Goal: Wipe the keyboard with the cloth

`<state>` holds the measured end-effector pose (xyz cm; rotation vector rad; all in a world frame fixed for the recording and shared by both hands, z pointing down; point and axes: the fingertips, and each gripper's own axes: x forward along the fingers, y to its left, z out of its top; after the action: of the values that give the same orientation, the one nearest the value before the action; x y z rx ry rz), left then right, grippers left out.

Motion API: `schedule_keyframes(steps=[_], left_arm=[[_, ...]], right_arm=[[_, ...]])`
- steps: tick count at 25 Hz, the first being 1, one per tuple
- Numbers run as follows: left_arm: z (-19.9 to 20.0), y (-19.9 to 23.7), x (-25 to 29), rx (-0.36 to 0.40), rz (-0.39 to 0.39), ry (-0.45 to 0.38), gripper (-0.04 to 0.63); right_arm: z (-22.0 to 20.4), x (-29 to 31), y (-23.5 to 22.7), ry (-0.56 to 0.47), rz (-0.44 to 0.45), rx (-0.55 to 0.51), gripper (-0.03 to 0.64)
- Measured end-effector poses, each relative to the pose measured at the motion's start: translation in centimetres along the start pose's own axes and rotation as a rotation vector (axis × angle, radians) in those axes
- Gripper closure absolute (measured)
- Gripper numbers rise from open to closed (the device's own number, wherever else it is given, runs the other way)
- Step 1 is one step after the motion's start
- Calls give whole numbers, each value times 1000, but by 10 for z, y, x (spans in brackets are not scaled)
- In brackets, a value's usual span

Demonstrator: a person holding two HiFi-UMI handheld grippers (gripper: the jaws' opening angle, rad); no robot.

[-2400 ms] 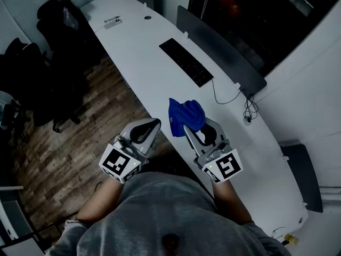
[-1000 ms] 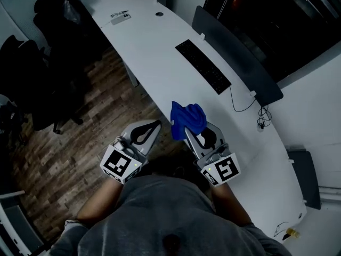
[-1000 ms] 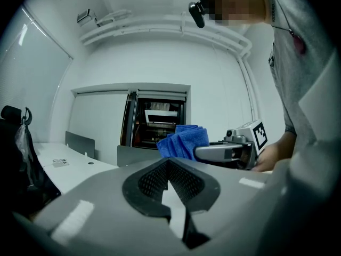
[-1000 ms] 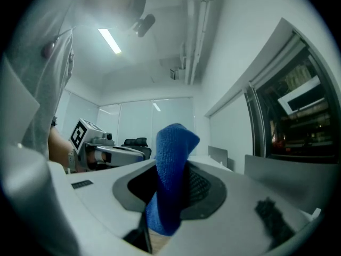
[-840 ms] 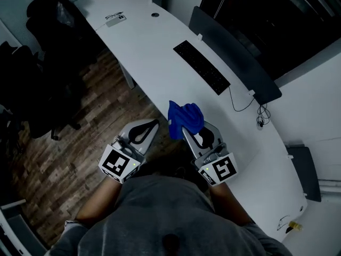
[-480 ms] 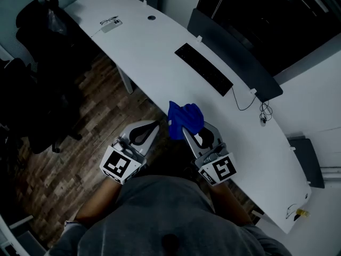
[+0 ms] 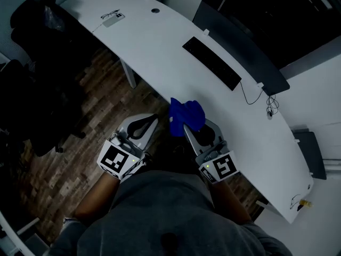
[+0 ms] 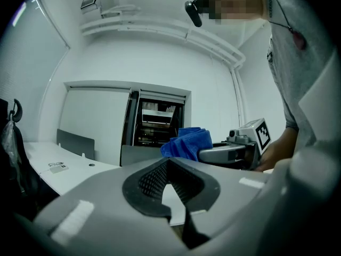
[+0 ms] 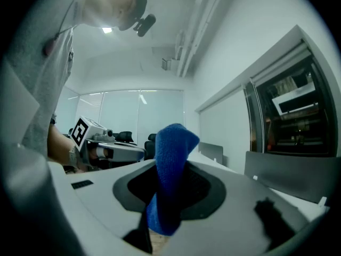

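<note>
A blue cloth is pinched in my right gripper, which is shut on it and held in the air near the white desk's front edge. In the right gripper view the cloth stands up between the jaws. The same cloth shows from the left gripper view, beyond the right gripper. A black keyboard lies far ahead on the desk, in front of a dark monitor. My left gripper hangs over the wooden floor, jaws shut with nothing between them.
Glasses and a small device lie at the desk's far left end. A cable runs from the keyboard to the desk's back edge. Dark office chairs stand on the floor to the left.
The view has shifted, so the desk and keyboard sit farther off and more to the right. Both grippers keep their pose, the cloth still held in the right one.
</note>
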<state>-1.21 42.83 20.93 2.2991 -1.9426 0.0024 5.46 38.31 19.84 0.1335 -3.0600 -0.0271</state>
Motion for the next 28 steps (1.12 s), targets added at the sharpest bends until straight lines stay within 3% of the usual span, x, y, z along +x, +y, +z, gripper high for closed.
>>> schedule_keyframes(steps=[14,28], left_arm=[[10,65,63,20,16,43,589],[14,95,193,97,-92,82,589]], right_arm=[[-8,63,-75,9,25,-5,502],[-18,84,-191,-17,-47,-9,502]])
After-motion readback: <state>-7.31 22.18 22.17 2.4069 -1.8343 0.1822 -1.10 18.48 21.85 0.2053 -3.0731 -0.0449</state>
